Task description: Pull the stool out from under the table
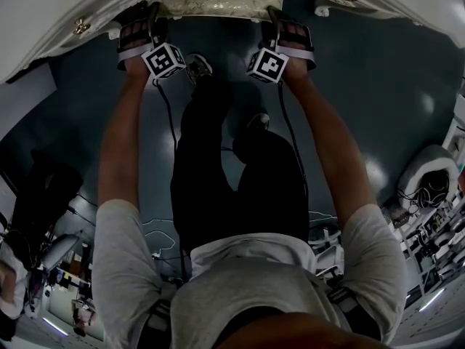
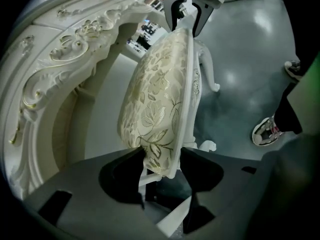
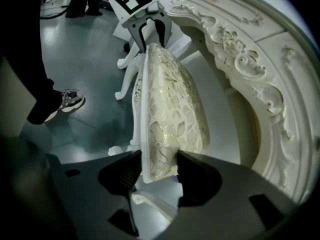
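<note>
The stool (image 1: 221, 2) has a cream floral cushion in a white frame, and its seat shows just under the front edge of the ornate white table (image 1: 65, 6). My left gripper (image 1: 143, 17) clamps the seat's left end and my right gripper (image 1: 285, 22) its right end. In the left gripper view the cushion (image 2: 155, 94) runs away from the left gripper (image 2: 162, 164), whose pads touch both faces of the seat's rim. In the right gripper view the right gripper (image 3: 157, 171) pinches the stool's seat (image 3: 170, 104) the same way, and the left gripper (image 3: 147, 29) holds the far end.
The carved table apron (image 2: 60, 59) stands close beside the seat. The person's shoes (image 1: 197, 65) and dark trouser legs are on the grey floor right behind the stool. A curved white stool leg (image 2: 212, 79) rests on the floor. Equipment clutter lies at the far right (image 1: 429, 187).
</note>
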